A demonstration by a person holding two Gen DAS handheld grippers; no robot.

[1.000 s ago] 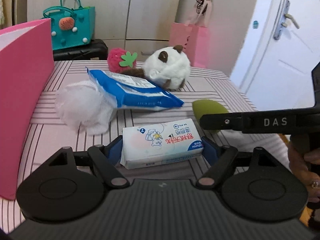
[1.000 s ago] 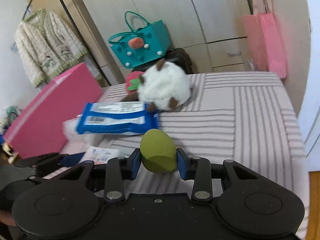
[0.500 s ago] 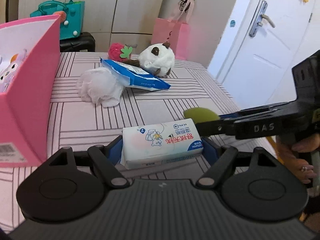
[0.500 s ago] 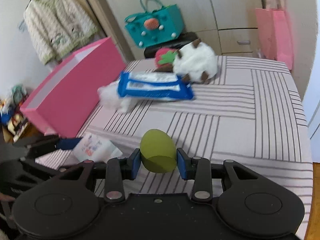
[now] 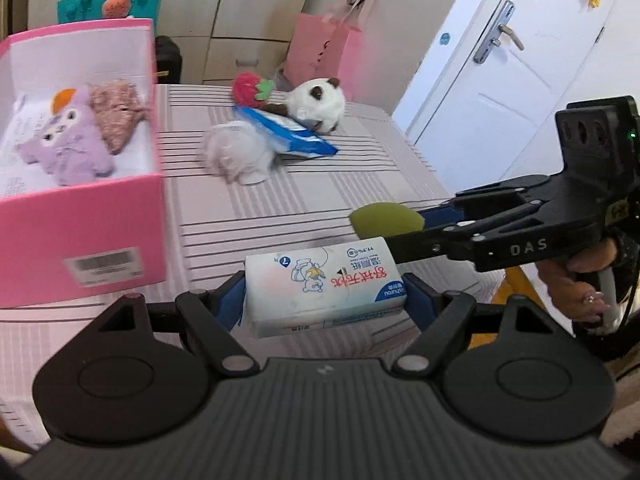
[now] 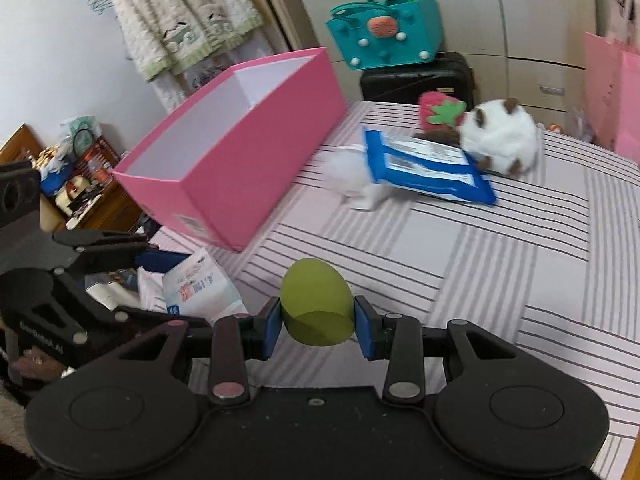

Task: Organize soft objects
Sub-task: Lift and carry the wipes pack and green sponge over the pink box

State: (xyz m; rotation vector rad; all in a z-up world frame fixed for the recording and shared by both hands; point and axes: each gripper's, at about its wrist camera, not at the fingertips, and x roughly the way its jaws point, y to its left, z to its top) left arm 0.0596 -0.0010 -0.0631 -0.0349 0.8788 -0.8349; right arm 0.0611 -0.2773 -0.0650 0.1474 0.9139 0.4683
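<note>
The left gripper had its jaws clenched on a white tissue pack, one blue pad against each short end, and carried it clear above the striped table. The right gripper gripped an olive-green sponge egg between its blue pads, likewise off the surface. In the left wrist view that gripper reached in from the right edge, a hand on its handle, and the egg hung just beside the upper right corner of the tissue pack.

A pink box stood open on the table at the left. Inside it lay a purple owl plush and, touching it, a pinkish speckled soft item.

Farther back on the table sat a loose cluster: a white mesh puff, a blue wipes packet resting partly over the puff, a white-and-brown plush touching the packet's far end, and a red strawberry plush next to it.

Beyond the table stood a teal tote bag on a black suitcase, a pink paper bag against the cupboards, and a white door at the right. A knitted cardigan hung on the wall in the right wrist view.
</note>
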